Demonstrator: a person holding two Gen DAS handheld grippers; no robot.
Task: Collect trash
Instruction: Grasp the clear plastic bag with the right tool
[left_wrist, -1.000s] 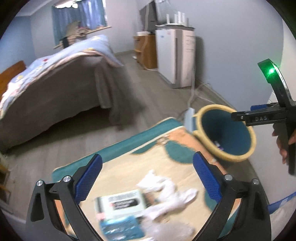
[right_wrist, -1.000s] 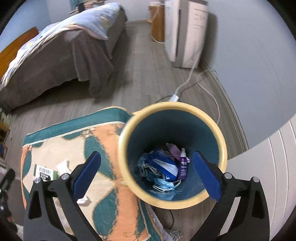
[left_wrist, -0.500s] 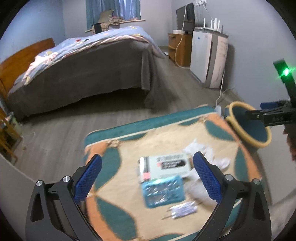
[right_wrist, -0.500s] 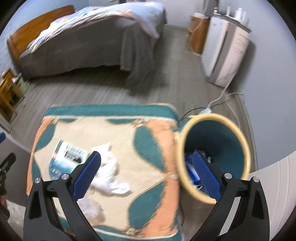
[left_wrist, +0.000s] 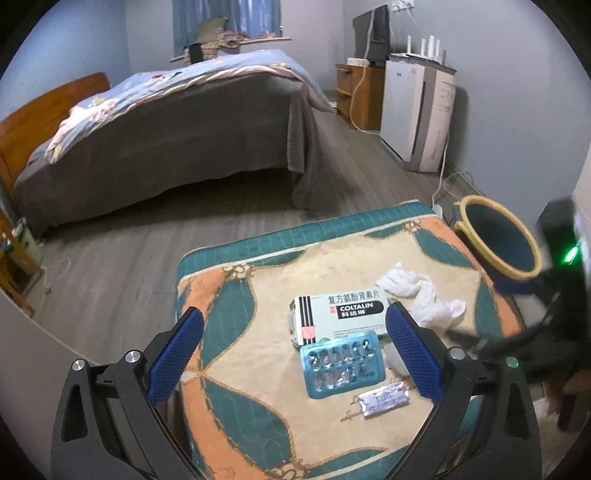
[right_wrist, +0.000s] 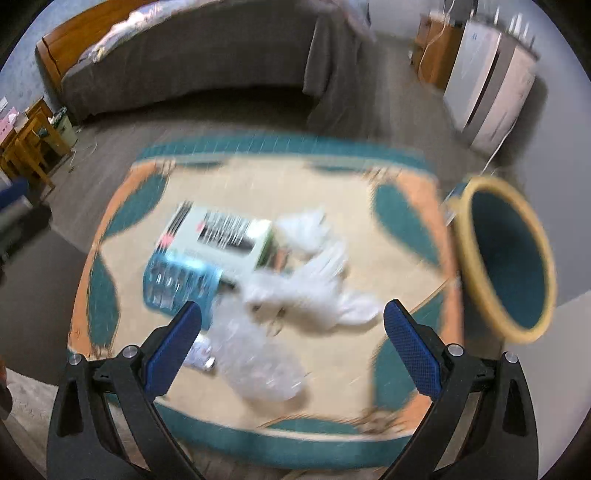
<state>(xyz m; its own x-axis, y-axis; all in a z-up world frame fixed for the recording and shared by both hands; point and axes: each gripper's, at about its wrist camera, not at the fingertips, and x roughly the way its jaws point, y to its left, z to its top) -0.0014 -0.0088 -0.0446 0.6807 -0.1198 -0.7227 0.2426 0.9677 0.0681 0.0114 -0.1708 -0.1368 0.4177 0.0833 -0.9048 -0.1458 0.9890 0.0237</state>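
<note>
Teal, orange and cream cloth covers the worktop (left_wrist: 236, 306), on which the trash is spread: a medicine box (left_wrist: 338, 313), a blue blister pack (left_wrist: 341, 363) touching its near edge, a small foil sachet (left_wrist: 384, 399), crumpled white tissue (left_wrist: 424, 295) and clear plastic wrap (right_wrist: 255, 365). A yellow-rimmed bin (left_wrist: 496, 238) is seen just beside the worktop. The left gripper (left_wrist: 293, 356) and the right gripper (right_wrist: 291, 349) are both held wide apart above the trash, nothing gripped.
</note>
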